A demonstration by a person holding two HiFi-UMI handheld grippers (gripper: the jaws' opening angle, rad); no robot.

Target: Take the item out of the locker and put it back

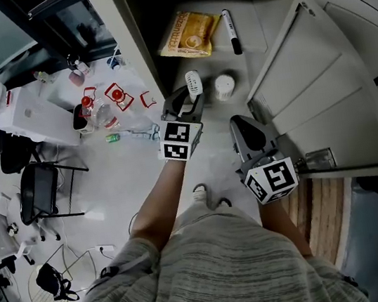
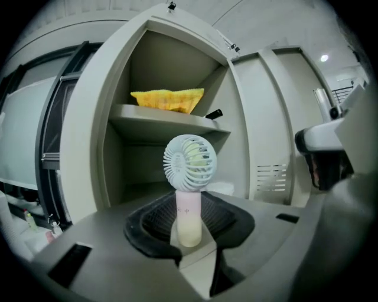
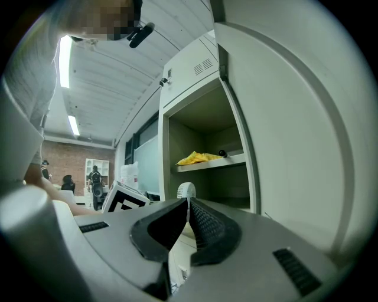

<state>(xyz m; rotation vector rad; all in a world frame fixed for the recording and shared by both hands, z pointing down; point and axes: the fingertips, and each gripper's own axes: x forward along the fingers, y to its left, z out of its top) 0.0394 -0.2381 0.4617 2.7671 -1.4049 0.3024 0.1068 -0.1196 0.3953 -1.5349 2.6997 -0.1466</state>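
At the locker (image 2: 116, 88) mouth, lower compartment | left gripper (image 2: 190, 223) clamped on handheld fan (image 2: 189, 162) handle, upright | right gripper (image 3: 188, 221) closed, empty | draw straight out, fan head clear of upper shelf (image 2: 168, 122)

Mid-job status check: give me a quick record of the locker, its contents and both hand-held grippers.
locker: open
shelf: yellow bag, marker
below shelf: white round item
left hand-held gripper: closed on fan handle, fan upright, at the locker opening
right hand-held gripper: shut, empty, outside the locker
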